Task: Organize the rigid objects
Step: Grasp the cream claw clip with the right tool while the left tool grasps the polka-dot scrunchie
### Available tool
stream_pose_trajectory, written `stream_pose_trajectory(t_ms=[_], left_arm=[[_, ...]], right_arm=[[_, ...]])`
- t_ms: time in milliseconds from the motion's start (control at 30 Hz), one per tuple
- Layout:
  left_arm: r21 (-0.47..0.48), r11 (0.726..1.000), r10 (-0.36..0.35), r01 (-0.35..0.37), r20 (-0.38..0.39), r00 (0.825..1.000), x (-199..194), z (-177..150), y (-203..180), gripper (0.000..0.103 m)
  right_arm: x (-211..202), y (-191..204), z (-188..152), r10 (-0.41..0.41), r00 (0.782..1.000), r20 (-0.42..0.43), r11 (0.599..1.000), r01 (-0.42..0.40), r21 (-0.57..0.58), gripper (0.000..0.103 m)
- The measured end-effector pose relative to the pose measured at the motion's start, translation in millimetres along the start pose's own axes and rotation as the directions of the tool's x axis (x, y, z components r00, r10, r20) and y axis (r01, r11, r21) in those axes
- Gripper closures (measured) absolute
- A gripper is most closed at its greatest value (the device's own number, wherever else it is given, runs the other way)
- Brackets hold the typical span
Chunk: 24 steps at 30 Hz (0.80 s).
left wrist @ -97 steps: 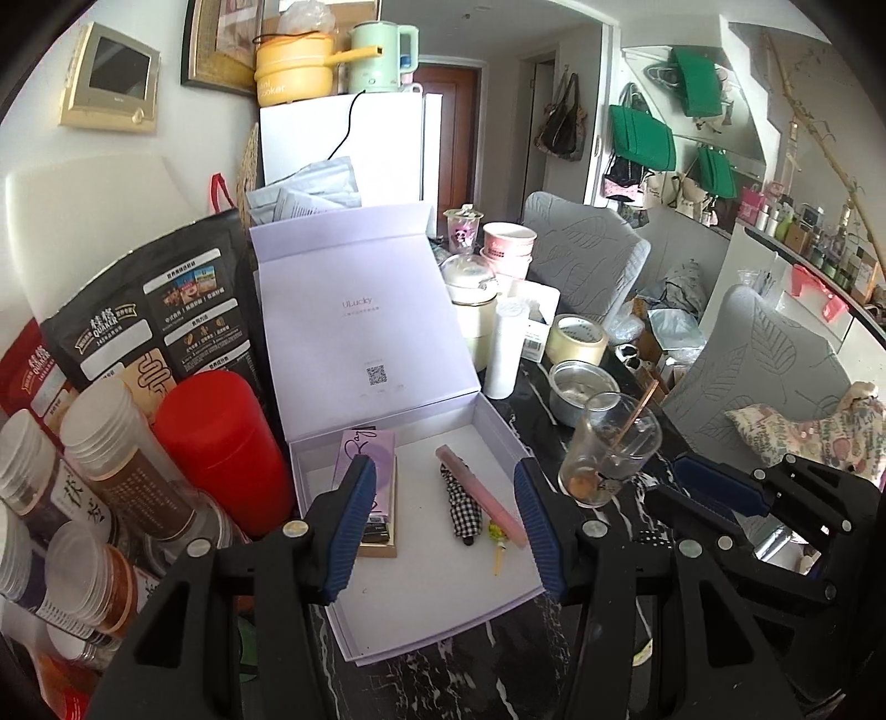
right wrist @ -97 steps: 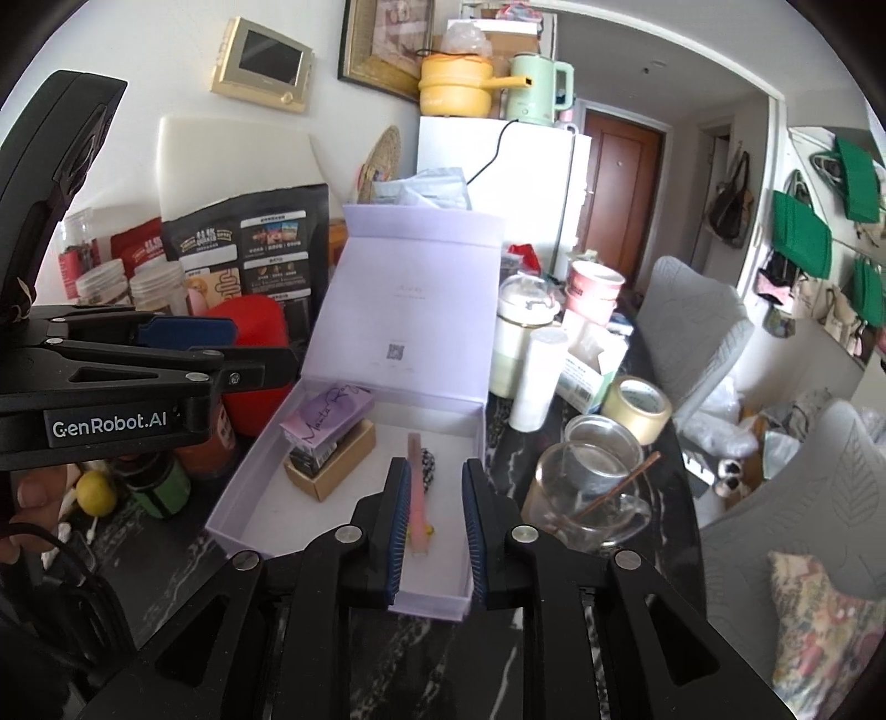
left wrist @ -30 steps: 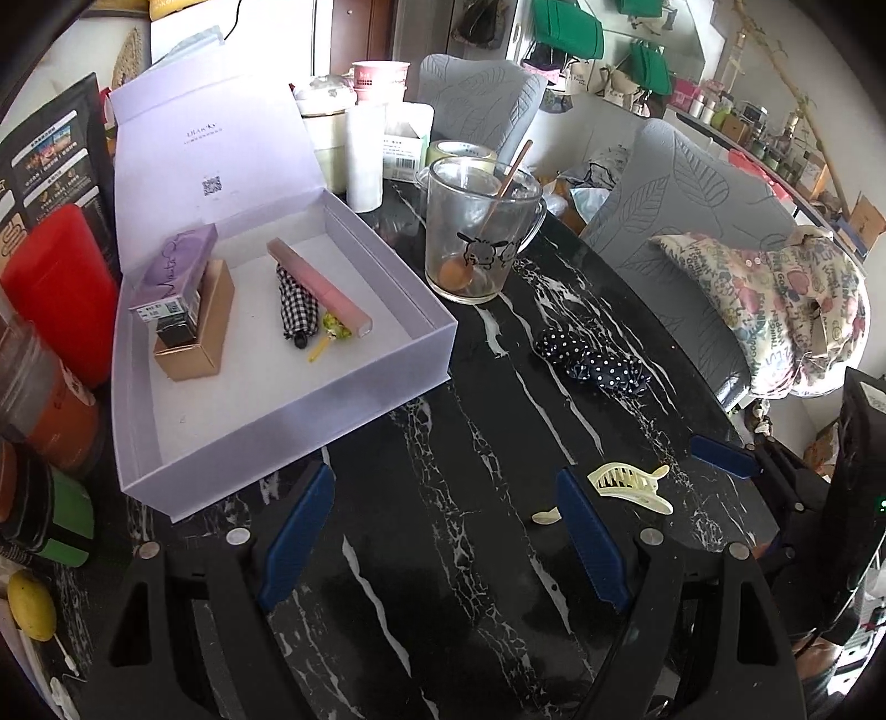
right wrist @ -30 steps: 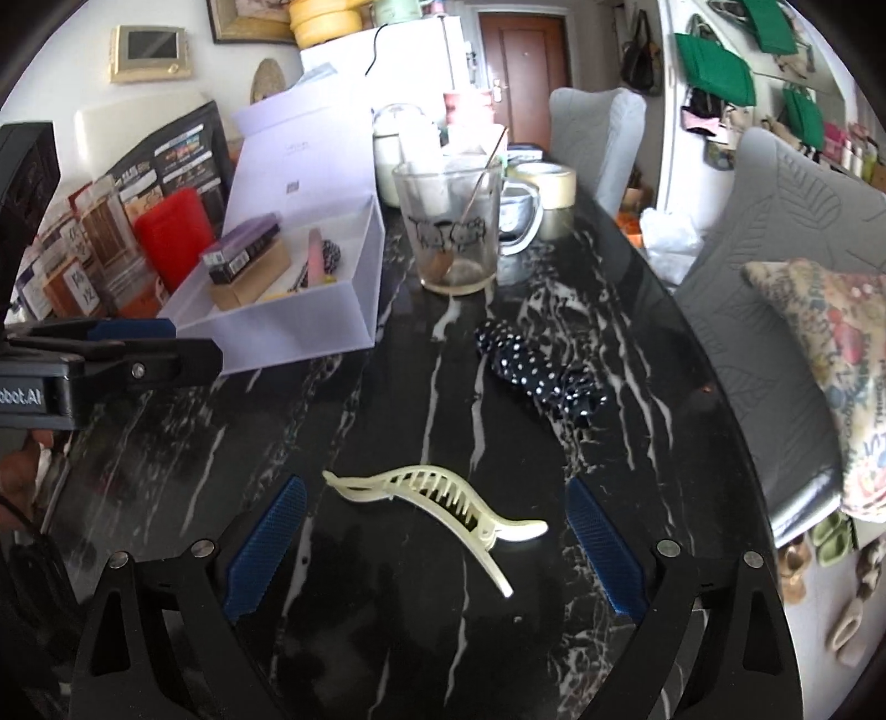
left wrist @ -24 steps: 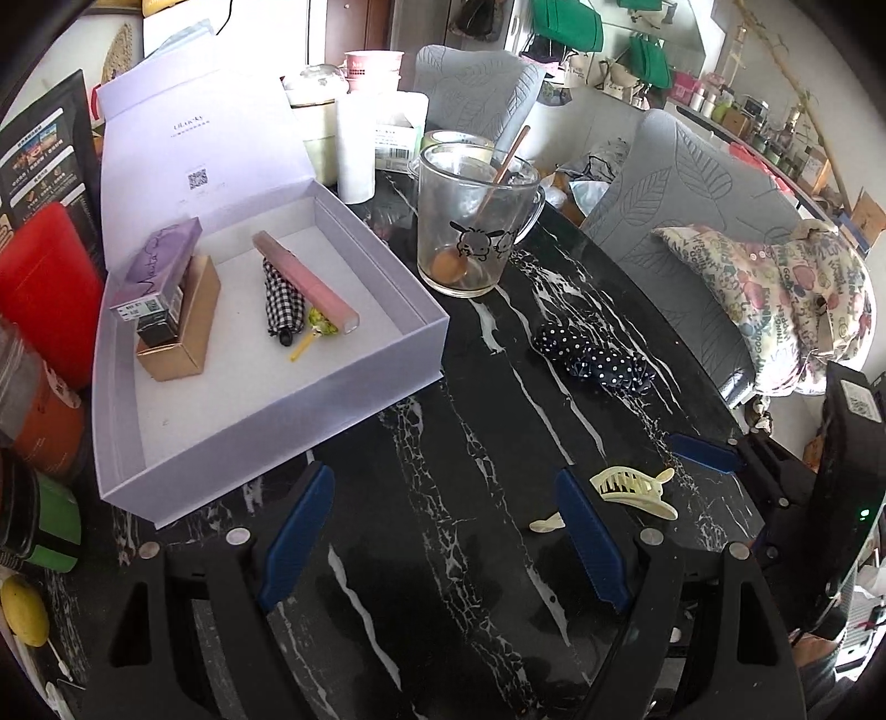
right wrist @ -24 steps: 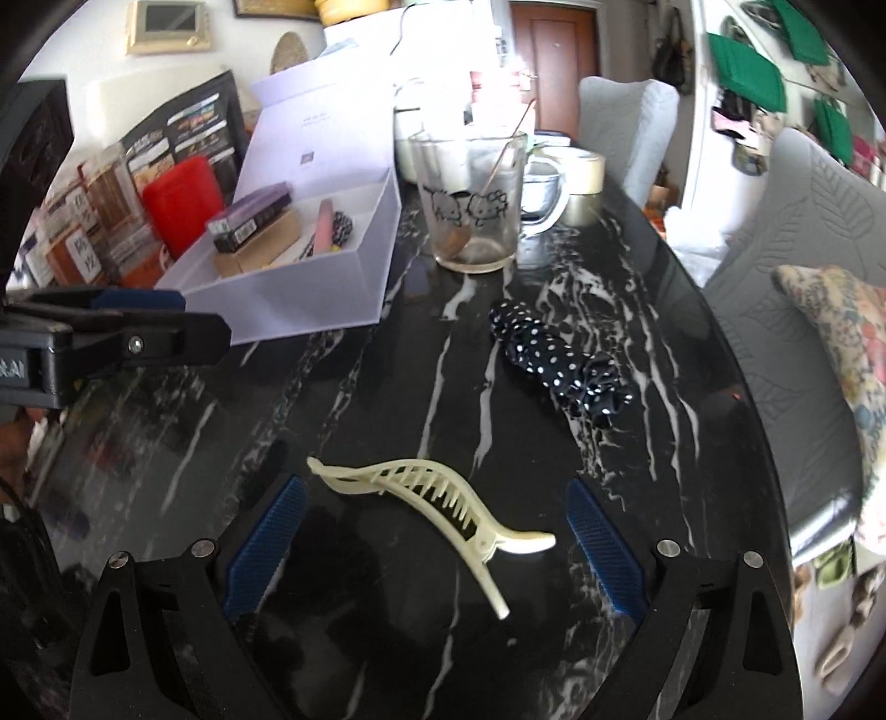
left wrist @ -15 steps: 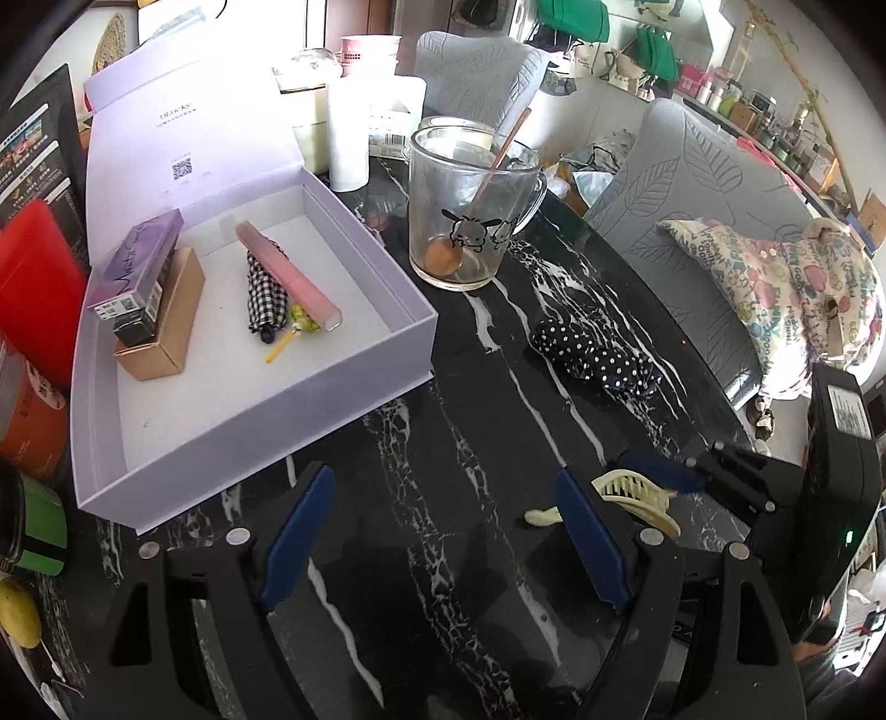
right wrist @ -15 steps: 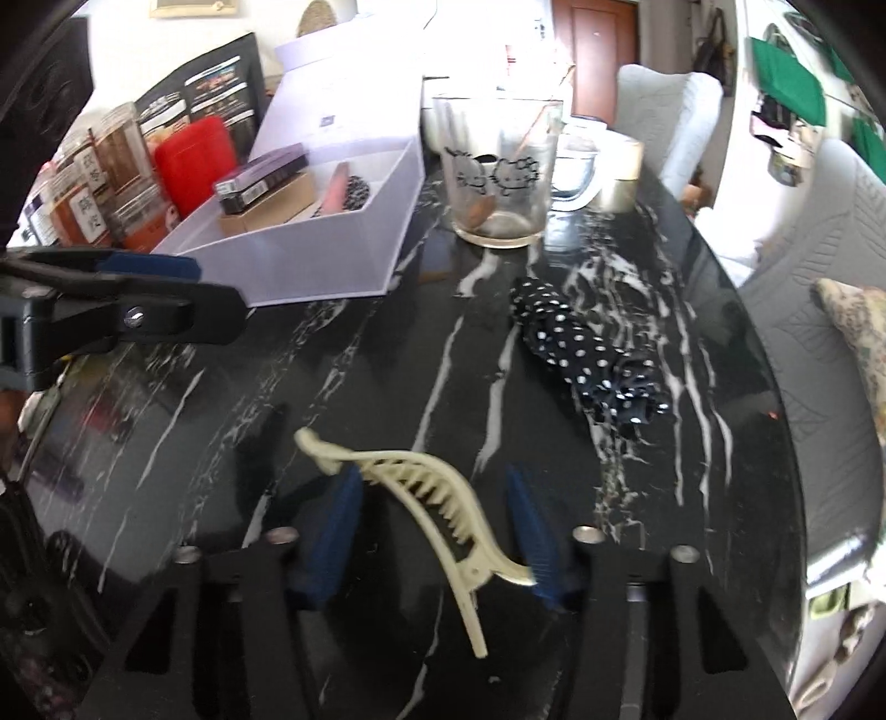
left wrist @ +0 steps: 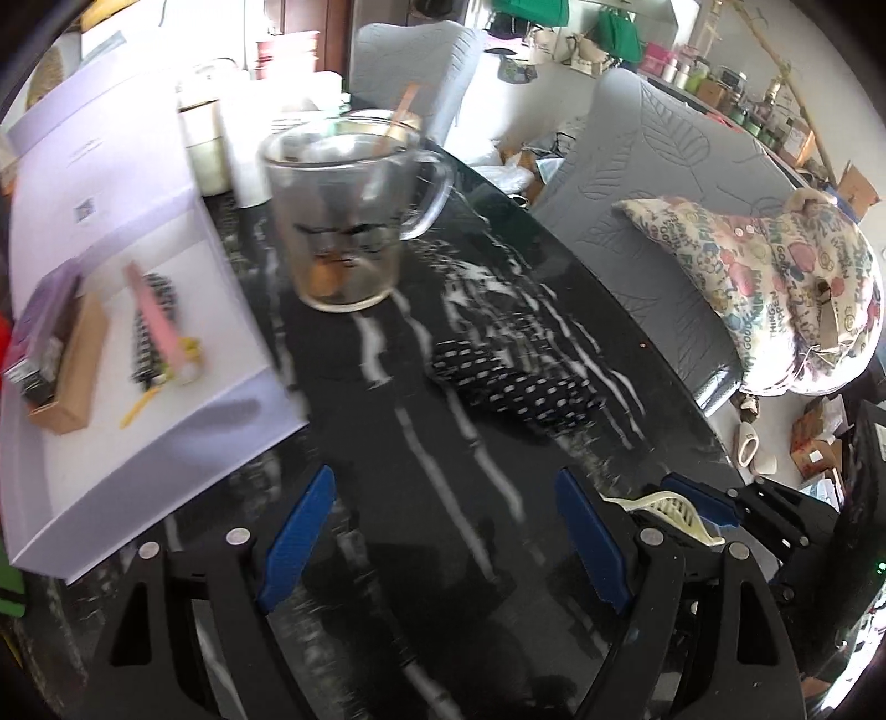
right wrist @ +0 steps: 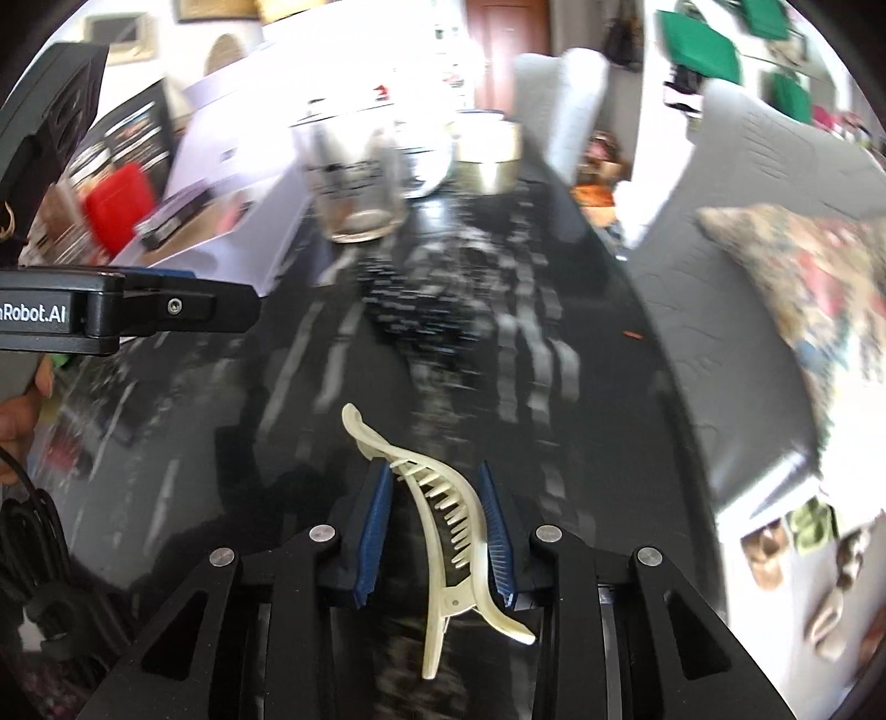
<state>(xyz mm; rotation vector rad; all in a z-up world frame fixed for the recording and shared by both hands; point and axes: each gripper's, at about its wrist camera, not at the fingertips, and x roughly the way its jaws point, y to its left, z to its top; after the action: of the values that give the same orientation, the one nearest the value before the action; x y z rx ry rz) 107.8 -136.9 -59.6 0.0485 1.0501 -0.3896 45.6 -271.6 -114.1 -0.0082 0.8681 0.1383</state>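
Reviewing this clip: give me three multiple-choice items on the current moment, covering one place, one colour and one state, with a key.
1. Where is the black white-dotted fabric scrunchie?
A. in the lavender cardboard box
B. on the black marble table
C. in the glass mug

2. What colour is the long toothed plastic hair clip?
A. cream
B. red
C. green

3. What is between the right gripper jaws?
A. nothing
B. the scrunchie
C. the hair clip

Key: B, it lies on the table beyond the box; A, pale cream plastic; C, the closing blue pads flank the clip.

A lived-in home dining area. Grey padded chairs [left wrist: 637,183] ring a black marble worktop [left wrist: 443,443]. Green handbags [right wrist: 698,50] hang near a brown door [right wrist: 506,39].
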Motion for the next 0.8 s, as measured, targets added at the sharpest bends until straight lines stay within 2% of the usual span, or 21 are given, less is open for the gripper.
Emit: stream_pose_trajectory(t_ms=[267, 433, 567, 667, 800], left_arm=[[0.008, 1.000, 0.007, -0.007, -0.008, 1.000, 29, 20, -26, 0.021], [-0.024, 1.000, -0.006, 0.006, -0.016, 1.000, 47, 34, -31, 0.021], [-0.097, 0.995, -0.031, 0.025, -0.069, 0.997, 65, 42, -27, 0.021], [-0.132, 0.991, -0.042, 0.032, -0.078, 0.996, 76, 45, -25, 0.021], [-0.124, 0.992, -0.038, 0.028, -0.075, 0.996, 80, 46, -27, 0.021]], right_arm=[[-2, -22, -4, -0.104, 0.995, 0.012, 0.994, 0.103, 0.033, 0.074], [-2, -29, -2, -0.090, 0.996, 0.020, 0.995, 0.089, 0.052, 0.075], [-3, -31, -2, -0.084, 0.996, 0.024, 0.995, 0.083, 0.063, 0.075], [-4, -31, -4, -0.082, 0.996, 0.025, 0.994, 0.080, 0.071, 0.075], [-4, -31, -3, -0.079, 0.997, 0.022, 0.994, 0.077, 0.077, 0.075]])
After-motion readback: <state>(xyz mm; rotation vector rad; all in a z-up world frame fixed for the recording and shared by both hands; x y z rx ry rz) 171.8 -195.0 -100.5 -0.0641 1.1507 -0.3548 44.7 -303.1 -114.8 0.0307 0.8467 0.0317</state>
